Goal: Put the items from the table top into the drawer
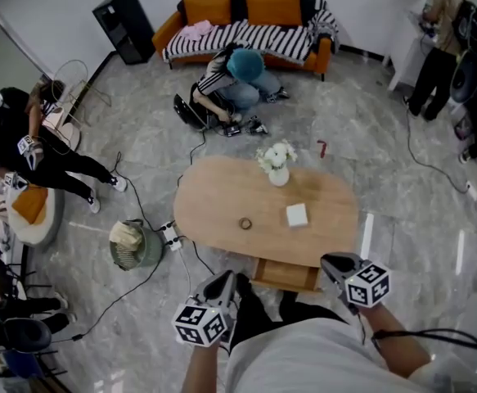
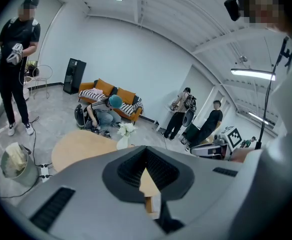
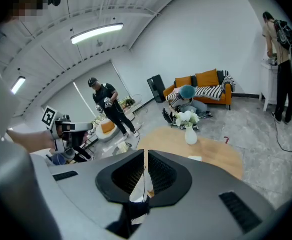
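Observation:
An oval wooden table (image 1: 222, 195) carries a white vase of flowers (image 1: 278, 164), a small brown ring (image 1: 245, 223) and a white square box (image 1: 297, 214). Under its near edge a wooden drawer (image 1: 285, 275) stands pulled out. My left gripper (image 1: 226, 279) hovers just left of the drawer, and its jaws (image 2: 147, 151) meet at the tips with nothing between them. My right gripper (image 1: 337, 261) hangs just right of the drawer, jaws (image 3: 145, 154) closed to a thin slit, empty. The vase (image 3: 190, 134) and box (image 3: 195, 158) also show in the right gripper view.
A bin with cloth (image 1: 132, 246) and a power strip (image 1: 171, 234) with cables lie left of the table. A person crouches (image 1: 234, 76) beyond it before an orange sofa (image 1: 246, 23). Another person sits at the left (image 1: 33, 150); one stands at the far right (image 1: 438, 47).

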`<state>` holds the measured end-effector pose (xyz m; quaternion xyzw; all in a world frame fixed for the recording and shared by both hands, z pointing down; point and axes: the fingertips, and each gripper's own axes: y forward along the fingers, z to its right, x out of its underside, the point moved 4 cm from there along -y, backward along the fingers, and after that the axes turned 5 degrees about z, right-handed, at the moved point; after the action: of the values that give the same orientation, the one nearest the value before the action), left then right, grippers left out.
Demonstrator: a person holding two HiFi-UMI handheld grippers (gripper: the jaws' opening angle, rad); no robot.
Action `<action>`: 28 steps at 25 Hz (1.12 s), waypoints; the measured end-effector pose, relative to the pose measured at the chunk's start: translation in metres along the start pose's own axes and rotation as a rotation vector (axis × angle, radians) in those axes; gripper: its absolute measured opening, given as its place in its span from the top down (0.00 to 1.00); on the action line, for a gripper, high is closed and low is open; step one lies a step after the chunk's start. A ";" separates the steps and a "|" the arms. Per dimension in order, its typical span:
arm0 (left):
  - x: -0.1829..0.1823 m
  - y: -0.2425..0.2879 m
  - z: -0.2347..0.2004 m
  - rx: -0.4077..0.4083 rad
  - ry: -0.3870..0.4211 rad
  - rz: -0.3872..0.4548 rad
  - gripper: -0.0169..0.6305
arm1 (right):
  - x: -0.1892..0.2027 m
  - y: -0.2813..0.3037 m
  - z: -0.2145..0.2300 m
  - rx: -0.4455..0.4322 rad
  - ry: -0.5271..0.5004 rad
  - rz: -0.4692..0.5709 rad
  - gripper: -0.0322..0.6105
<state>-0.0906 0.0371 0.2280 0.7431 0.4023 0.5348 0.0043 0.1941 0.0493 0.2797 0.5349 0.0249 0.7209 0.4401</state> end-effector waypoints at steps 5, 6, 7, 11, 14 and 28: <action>-0.004 0.001 -0.020 0.010 -0.004 -0.018 0.97 | -0.002 0.014 -0.004 0.027 0.019 0.008 0.88; -0.006 0.000 -0.023 0.016 -0.001 -0.020 0.97 | -0.004 0.016 -0.006 0.033 0.025 0.010 0.88; -0.009 0.001 -0.027 0.021 0.002 -0.023 0.97 | -0.005 0.019 -0.008 0.038 0.029 0.012 0.88; -0.012 0.007 -0.045 0.037 0.012 -0.030 0.97 | -0.004 0.034 -0.010 0.054 0.037 0.014 0.88; -0.006 0.013 -0.057 0.043 0.014 -0.042 0.97 | -0.001 0.044 -0.009 0.063 0.045 0.013 0.88; 0.019 0.047 -0.091 0.078 0.004 -0.114 0.97 | 0.011 0.086 0.010 0.100 0.073 -0.033 0.88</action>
<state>-0.1335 -0.0216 0.3024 0.7176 0.4644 0.5189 0.0051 0.1498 -0.0002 0.3360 0.5289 0.0856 0.7306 0.4233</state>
